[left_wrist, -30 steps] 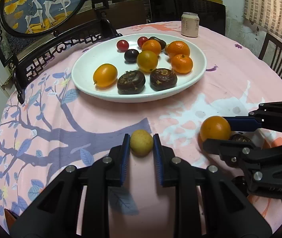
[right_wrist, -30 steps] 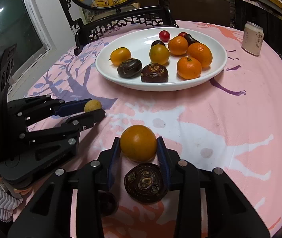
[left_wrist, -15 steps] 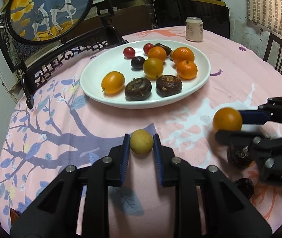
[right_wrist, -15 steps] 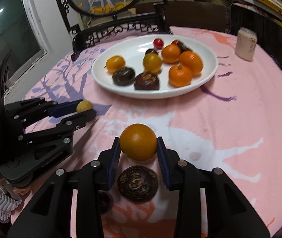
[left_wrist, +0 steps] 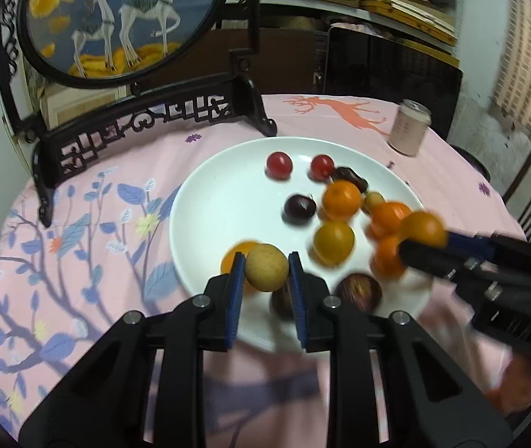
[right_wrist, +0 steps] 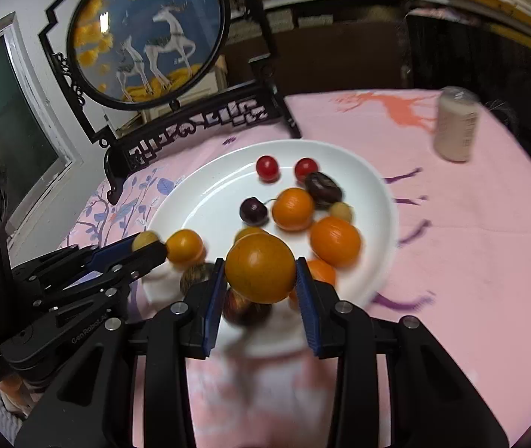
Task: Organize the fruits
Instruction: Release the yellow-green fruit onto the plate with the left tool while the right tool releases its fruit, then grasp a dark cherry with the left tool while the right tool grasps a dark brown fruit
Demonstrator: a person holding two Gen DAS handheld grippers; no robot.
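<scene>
I have the small yellow-brown fruit (left_wrist: 267, 267) between the blue pads of the left gripper (left_wrist: 267, 272), carried over the near rim of the white plate (left_wrist: 205, 220); the larger orange fruit (right_wrist: 260, 267) sits likewise between the pads of the right gripper (right_wrist: 260, 280), above the near part of the same plate; both are brought here, in my judgement, because the plate is where the fruit is being gathered, and it already holds oranges, two red cherry tomatoes (left_wrist: 279, 164), a dark cherry (left_wrist: 300, 209) and dark ribbed fruits. Both sets of jaws have just been opening; on the left a thin gap shows at the right-hand pad, on the right both pads look clear of the skin, so I read each fruit as let go for the drop, though blur leaves this uncertain. Each fruit is close to round; neither has a usable long axis, and I cannot make out a stem end on either, so orientation needs no correction. Both grippers point forward and down toward the plate, side by side, the right one's fingers visible at the right edge of the left view. Beyond the plate stand a carved dark screen (left_wrist: 123, 18) with deer and a pale can (left_wrist: 409, 127) on the pink tablecloth (left_wrist: 78, 224).
</scene>
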